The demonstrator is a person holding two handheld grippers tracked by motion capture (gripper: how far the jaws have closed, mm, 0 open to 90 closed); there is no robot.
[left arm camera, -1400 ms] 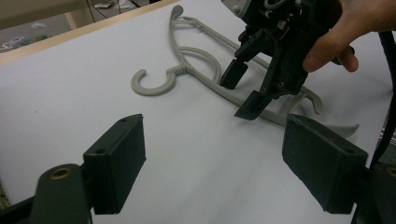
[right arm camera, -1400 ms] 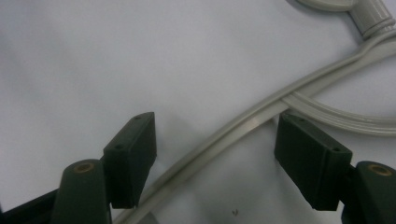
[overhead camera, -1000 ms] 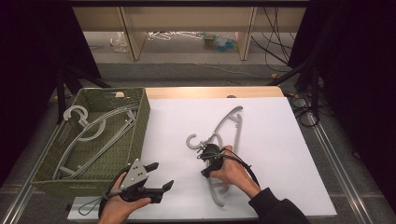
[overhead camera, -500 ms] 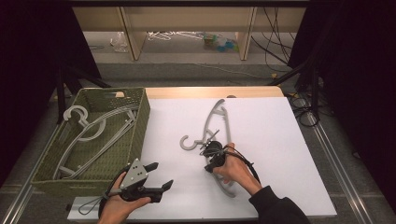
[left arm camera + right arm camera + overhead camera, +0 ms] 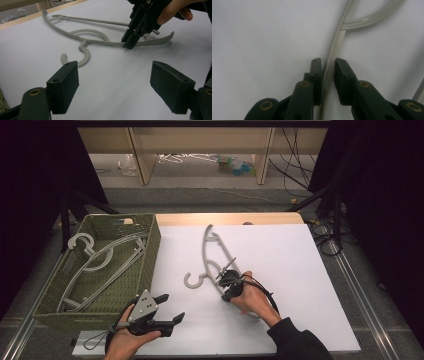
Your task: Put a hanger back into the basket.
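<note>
A grey plastic hanger [image 5: 210,251] lies flat on the white table top [image 5: 300,270], its hook toward the left. My right gripper [image 5: 226,292] points down onto the hanger's lower arm. Its jaws have just been closing. The right gripper view shows my right gripper [image 5: 328,72] with both pads against the thin grey hanger [image 5: 337,42] strip. My left gripper [image 5: 171,307] rests near the table's front edge, held level, jaws wide apart with nothing between them. From the left gripper view [image 5: 117,87] I see the hanger [image 5: 100,42] and the right gripper [image 5: 130,42] clamped on it.
A green woven basket [image 5: 150,250] stands at the table's left, with several grey hangers [image 5: 95,257] lying in it. Beyond the far table edge are a wooden shelf unit [image 5: 200,140] and cables on the floor. Dark curtains flank both sides.
The hanger has turned on the table: its far end swung to the left and the hook slid left. The right hand shifted slightly with it. The left gripper stayed put.
</note>
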